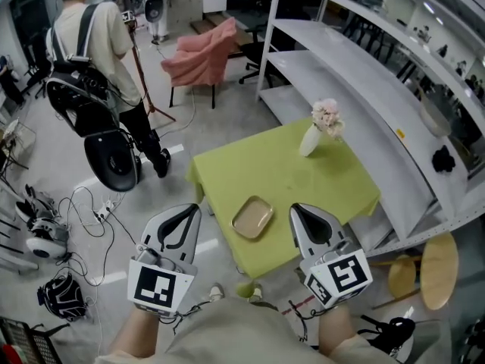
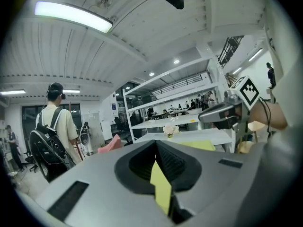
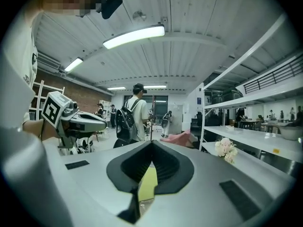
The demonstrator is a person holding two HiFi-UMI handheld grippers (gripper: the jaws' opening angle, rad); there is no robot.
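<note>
Two tools are up in front of me, tips forward and marker cubes back toward my body. The left hand-held gripper has its jaws clenched together with nothing between them. Only a thin slit shows in its own view. The right hand-held gripper is the same, pressed closed and empty. Both sit roughly level and parallel, well apart, and their views look out across the room rather than down.

Between the two tips in the head view lies the shallow tan rounded-rectangle tray. It sits on the lime-green cloth-covered desk, close to the desk's near edge and short of the near corner. Neither hand-held gripper touches it.

At the far corner stands the white vase of pale pink flowers, well apart from the tray, with bare cloth between them.

For room to move, the white metal shelving unit runs close along the desk's right side, so that side is tight. The round wooden stool sits low by its end. Left of the desk there is grey floor with loose black cables. A person wearing a black backpack stands beyond, and a pink-draped chair is further back.
</note>
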